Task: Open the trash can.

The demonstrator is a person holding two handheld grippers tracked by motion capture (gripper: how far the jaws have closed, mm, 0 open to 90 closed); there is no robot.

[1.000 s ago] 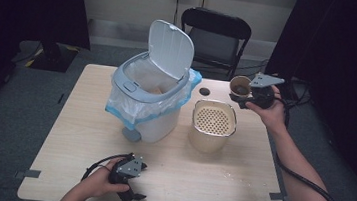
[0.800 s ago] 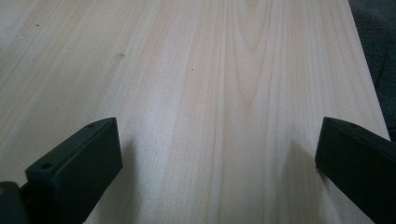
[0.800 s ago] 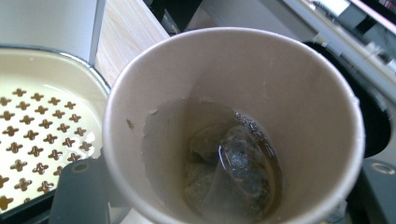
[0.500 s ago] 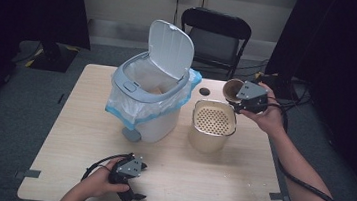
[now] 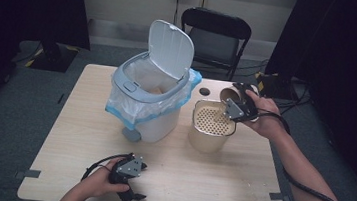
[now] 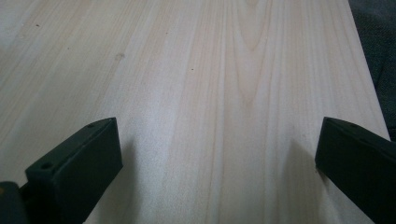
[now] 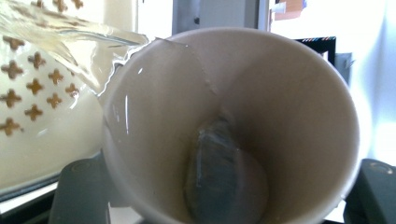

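We see the right gripper (image 5: 234, 108) clamped on a paper cup (image 7: 233, 126), tipped over the rim of the cream strainer pot (image 5: 211, 125); clear liquid (image 7: 70, 42) spills from the cup's lip onto the perforated lid, and a tea bag (image 7: 219, 177) lies inside. The left gripper (image 5: 131, 176) rests on the table (image 5: 218, 185) near its front edge, jaws wide apart, nothing between them. An open bin (image 5: 149, 97) stands beside the pot.

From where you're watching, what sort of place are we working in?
Probably a recording or test room rather than a kitchen: a bare wooden table hemmed by dark curtains, a folding chair at the far side, grey carpet, and staged props, namely a lined bin and a perforated strainer canister.
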